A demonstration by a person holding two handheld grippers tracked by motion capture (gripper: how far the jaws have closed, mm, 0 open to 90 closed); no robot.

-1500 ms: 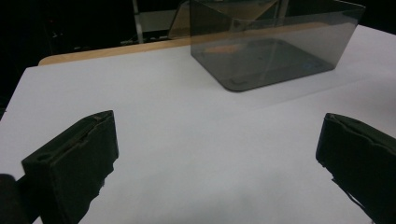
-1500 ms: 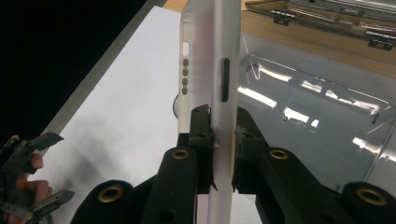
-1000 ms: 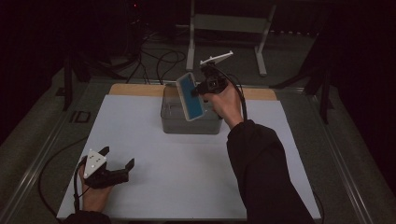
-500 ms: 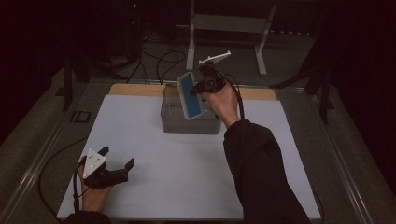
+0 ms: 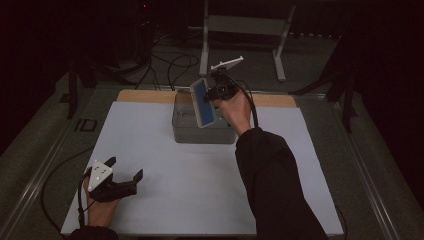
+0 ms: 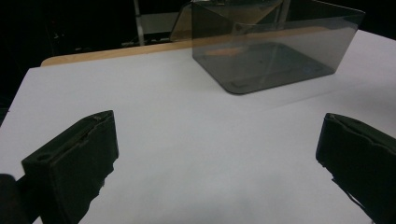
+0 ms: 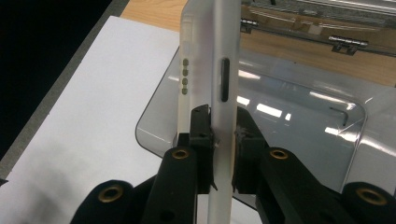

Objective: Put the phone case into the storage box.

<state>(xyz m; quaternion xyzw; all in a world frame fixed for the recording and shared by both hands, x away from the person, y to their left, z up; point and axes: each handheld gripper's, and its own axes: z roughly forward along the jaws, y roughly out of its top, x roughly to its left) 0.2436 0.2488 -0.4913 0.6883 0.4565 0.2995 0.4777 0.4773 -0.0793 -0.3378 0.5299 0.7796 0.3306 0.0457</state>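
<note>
Dark floor and cable runs surround the table (image 5: 150, 150), whose white sheet lies bare except for a clear grey bin (image 5: 200, 130) standing toward the far edge. Held above that bin, tilted, is a phone (image 5: 204, 102) in a pale case, pinched edge-on near its lower end between the jaws of the right gripper (image 7: 223, 140), which are clamped firmly on it. By my reading the pickup is done and the lowering into the bin is left; the bin looks empty apart from a small hex key (image 7: 342, 115) on its floor. Its walls give ample width, though the near rim sits close under the phone. Resting low on the sheet well apart, the left gripper (image 5: 125, 170) has its jaws spread wide with nothing between them
</note>
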